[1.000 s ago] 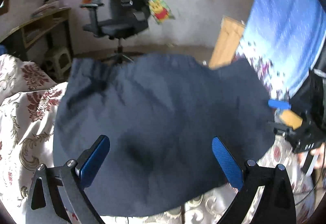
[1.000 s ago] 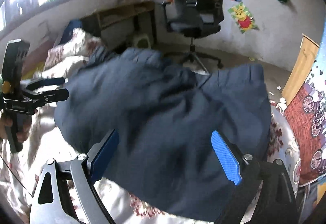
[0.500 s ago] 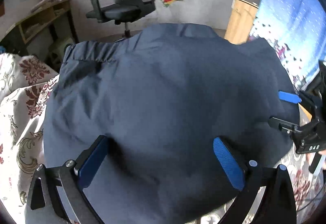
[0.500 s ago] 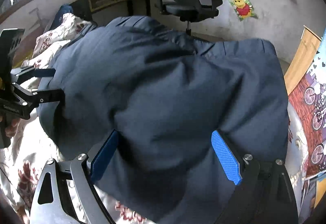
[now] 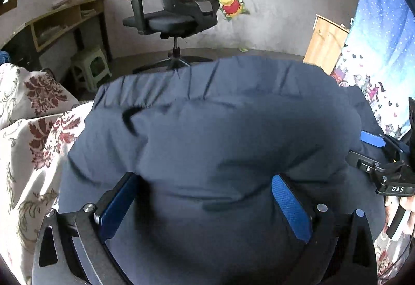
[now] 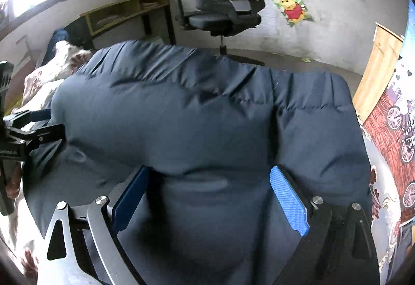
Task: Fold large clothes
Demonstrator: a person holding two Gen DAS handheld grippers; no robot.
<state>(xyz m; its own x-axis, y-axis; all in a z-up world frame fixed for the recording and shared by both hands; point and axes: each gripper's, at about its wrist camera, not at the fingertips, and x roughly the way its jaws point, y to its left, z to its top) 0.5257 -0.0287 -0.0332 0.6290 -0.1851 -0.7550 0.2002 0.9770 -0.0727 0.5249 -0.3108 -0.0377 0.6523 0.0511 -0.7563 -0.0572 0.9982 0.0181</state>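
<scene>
A large dark navy garment (image 5: 220,134) lies spread on the floral bed cover (image 5: 33,134), its gathered hem at the far edge; it also fills the right wrist view (image 6: 202,124). My left gripper (image 5: 205,197) is open, its blue pads wide apart with a puffed fold of the cloth rising between them. My right gripper (image 6: 210,191) is open the same way over the garment's near part. The right gripper shows at the right edge of the left wrist view (image 5: 376,155), the left gripper at the left edge of the right wrist view (image 6: 28,129).
A black office chair (image 5: 181,13) stands on the floor beyond the bed. A wooden desk (image 5: 64,20) and a small stool (image 5: 90,64) are at the left. A wooden board (image 5: 324,44) leans at the right next to a blue patterned hanging (image 5: 384,51).
Both grippers have come down and forward onto the garment. The cloth now bulges up between the open pads and fills more of both views.
</scene>
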